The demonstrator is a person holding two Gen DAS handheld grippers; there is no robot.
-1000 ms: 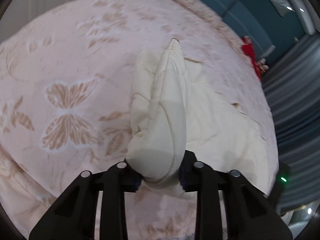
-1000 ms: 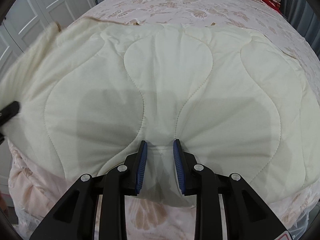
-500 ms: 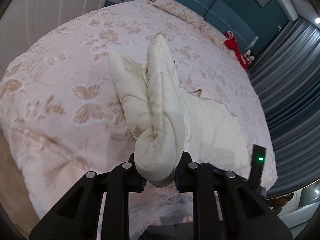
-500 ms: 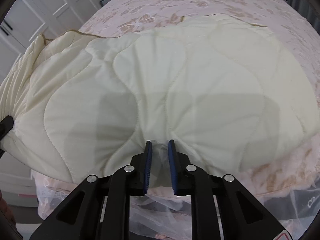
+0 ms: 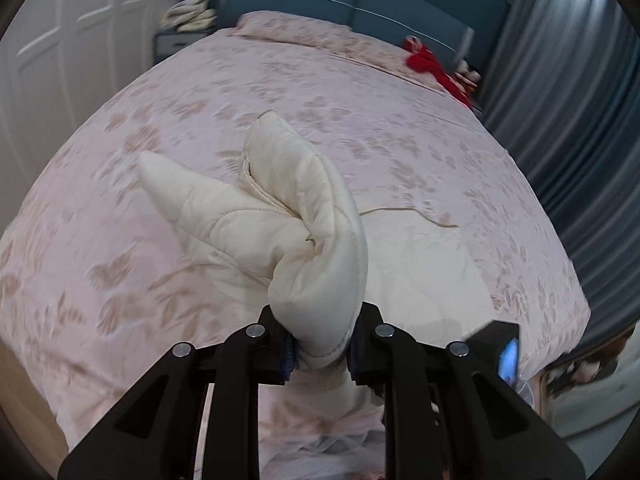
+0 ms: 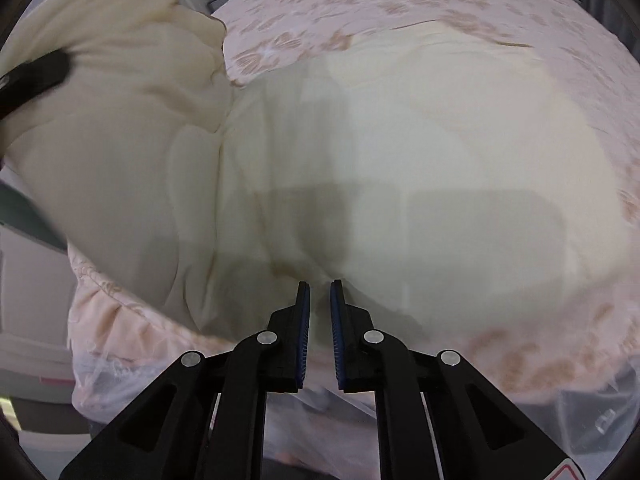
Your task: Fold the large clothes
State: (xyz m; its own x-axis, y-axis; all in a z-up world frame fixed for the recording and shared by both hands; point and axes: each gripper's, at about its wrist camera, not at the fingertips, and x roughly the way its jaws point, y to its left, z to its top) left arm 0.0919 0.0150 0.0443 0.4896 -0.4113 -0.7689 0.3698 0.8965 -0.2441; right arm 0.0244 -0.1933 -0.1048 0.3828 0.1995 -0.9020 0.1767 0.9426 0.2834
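Lifted clear of the bed [image 5: 168,148] since a second ago: the bunched corner of the cream quilted garment [image 5: 316,240], now held up in the left gripper [image 5: 320,350] with far more of the room showing behind it, headboard, white wardrobe doors and grey curtain included. Rolled as well, so that the padded flaps fan out to the left and upward instead of standing in one narrow ridge. Left jaws clamped on a thick wad of the fabric, slightly tighter than before. Right gripper [image 6: 320,308] brought to the near hem of the same garment [image 6: 420,168], jaws having just been closing from a wider gap down to a narrow slit; hem fabric appears pinched between the blue pads [image 6: 305,328], though blur and shadow leave the hold itself hard to confirm. Rest of the garment lying spread across the foot of the bed, its left side hauled up into a hanging drape beside the other tool's black finger at the upper left of the right view. Red cloth [image 5: 432,66] lying well apart near the pillows, uninvolved.

Meaning for the task, as a judgement: both near corners probably secured, fold about to begin, likely by carrying the near edge over toward the far one. Risk: bulky wad slipping from the left jaws, or the right pinch catching the pink bedspread underneath too.
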